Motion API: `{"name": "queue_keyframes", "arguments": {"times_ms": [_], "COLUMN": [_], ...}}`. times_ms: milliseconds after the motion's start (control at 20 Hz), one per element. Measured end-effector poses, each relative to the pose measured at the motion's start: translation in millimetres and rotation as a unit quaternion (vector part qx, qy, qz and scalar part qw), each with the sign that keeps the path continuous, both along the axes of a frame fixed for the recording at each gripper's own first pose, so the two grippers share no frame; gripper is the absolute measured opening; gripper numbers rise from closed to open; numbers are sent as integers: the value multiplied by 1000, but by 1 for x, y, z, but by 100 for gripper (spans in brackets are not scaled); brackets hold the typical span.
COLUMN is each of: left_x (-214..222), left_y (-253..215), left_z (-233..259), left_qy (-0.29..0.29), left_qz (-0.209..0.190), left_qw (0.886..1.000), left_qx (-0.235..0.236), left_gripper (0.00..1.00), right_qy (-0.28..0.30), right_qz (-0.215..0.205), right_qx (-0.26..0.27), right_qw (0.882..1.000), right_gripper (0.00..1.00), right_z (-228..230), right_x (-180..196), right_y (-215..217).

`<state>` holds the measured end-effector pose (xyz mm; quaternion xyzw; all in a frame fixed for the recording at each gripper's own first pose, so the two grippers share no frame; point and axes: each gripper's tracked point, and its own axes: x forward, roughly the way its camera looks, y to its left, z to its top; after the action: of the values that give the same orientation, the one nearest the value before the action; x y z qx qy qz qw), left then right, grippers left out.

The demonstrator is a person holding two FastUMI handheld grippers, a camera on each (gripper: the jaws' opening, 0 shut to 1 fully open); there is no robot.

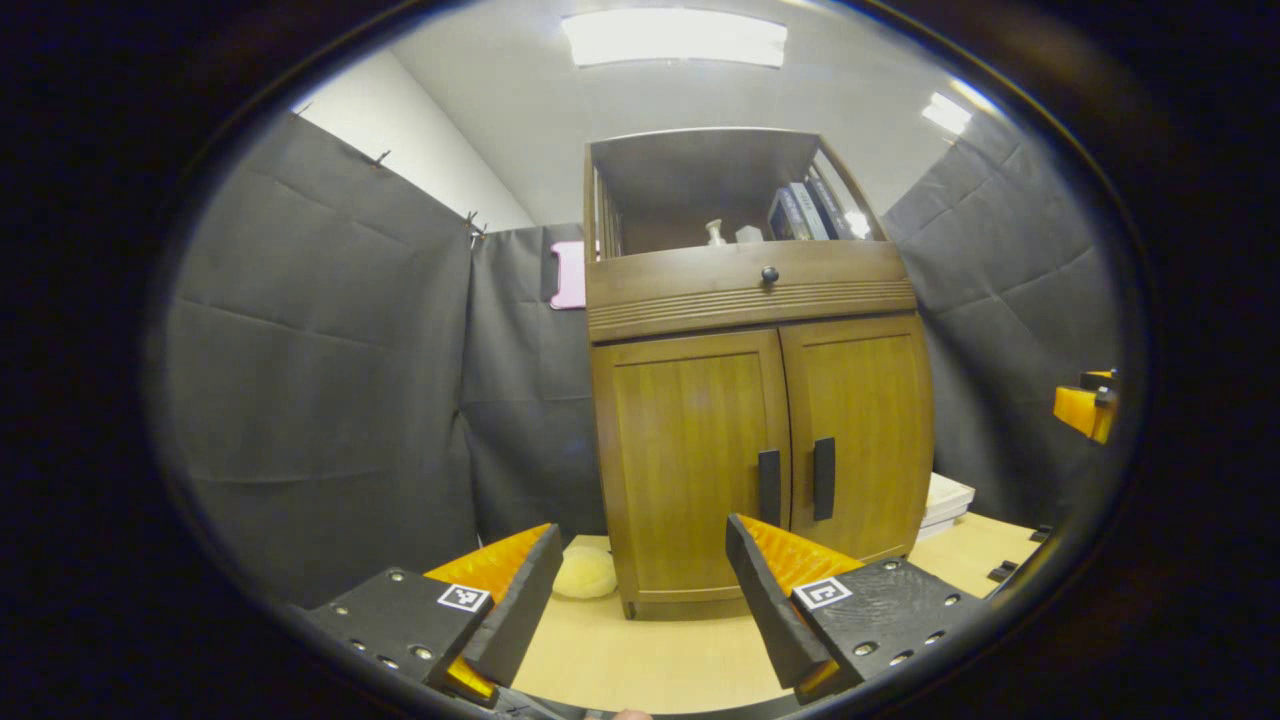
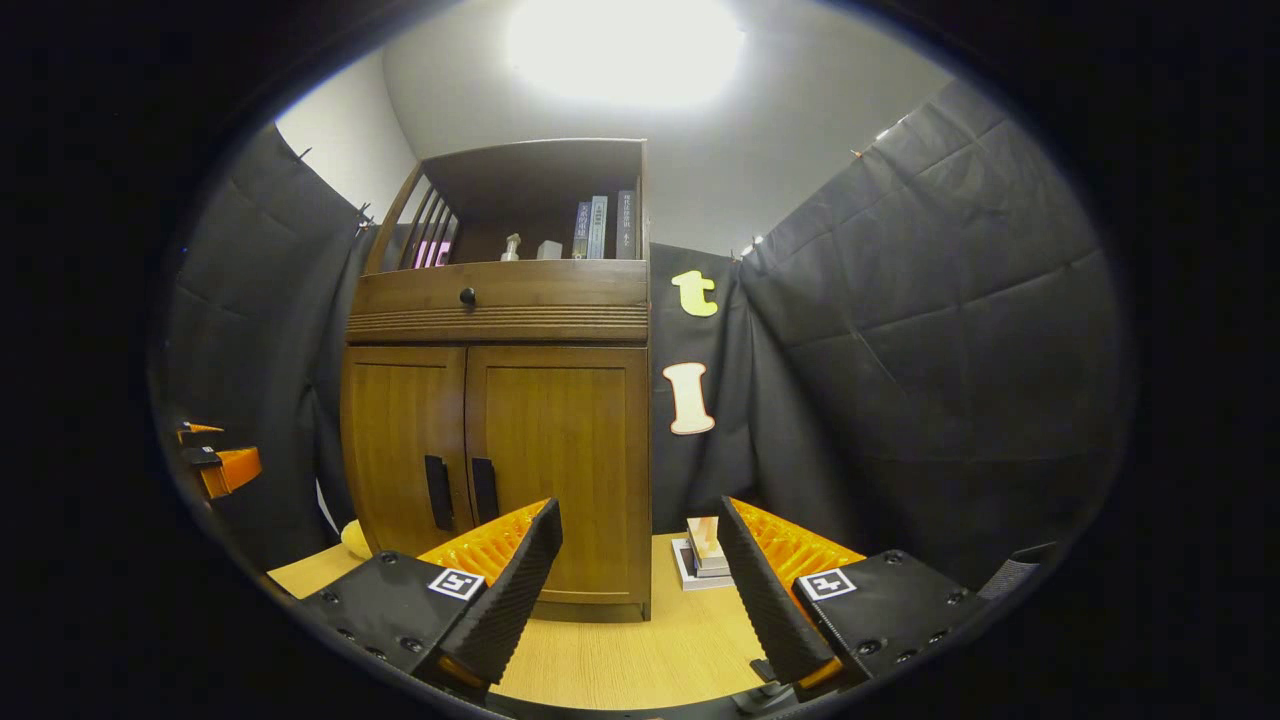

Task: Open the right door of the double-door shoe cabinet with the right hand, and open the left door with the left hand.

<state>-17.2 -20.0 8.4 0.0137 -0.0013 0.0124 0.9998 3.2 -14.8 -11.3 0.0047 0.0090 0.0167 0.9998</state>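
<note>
Shoe cabinet (image 1: 755, 400) doors were both closed, so the task stood at its very beginning, the approach before any grasp. In the left gripper view the left gripper (image 1: 640, 590) had its jaws spread wide, holding and touching nothing, aimed at the cabinet standing on the table (image 1: 640, 650) ahead. In the right gripper view the right gripper (image 2: 640, 590) was likewise spread wide and empty, well apart from the cabinet front.

Outward from the jaws, the right door (image 2: 560, 470) carried a dark vertical handle (image 2: 485, 490) at its inner edge, just beside the matching handle (image 1: 768, 487) of the left door (image 1: 690, 450). Above the doors ran a drawer with a small round knob (image 1: 769, 274), and books (image 2: 600, 228) stood on the open shelf on top.

By my judgement, the next move called for the right gripper to advance toward the right door's handle, straddle it, close, then pull outward along the hinge arc.
</note>
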Motion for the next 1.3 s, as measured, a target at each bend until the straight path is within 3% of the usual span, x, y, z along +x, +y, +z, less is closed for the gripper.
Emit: {"name": "queue_keyframes", "arguments": {"times_ms": [450, 800, 1300], "left_x": [-14, -4, 29], "left_y": [-23, -19, 43], "left_z": [4, -4, -11], "left_qy": [0, 3, 5], "left_qz": [20, 22, 39], "left_qw": [1000, 1000, 999], "left_qx": [11, 17, 18], "left_gripper": [95, 95, 95], "right_qy": [-1, -2, 5], "right_qz": [57, 96, 115], "right_qx": [8, 27, 32], "right_qw": [998, 995, 993], "right_gripper": [98, 97, 96], "right_z": [-11, -13, -30], "right_x": [19, 68, 149], "right_y": [14, 62, 141]}}
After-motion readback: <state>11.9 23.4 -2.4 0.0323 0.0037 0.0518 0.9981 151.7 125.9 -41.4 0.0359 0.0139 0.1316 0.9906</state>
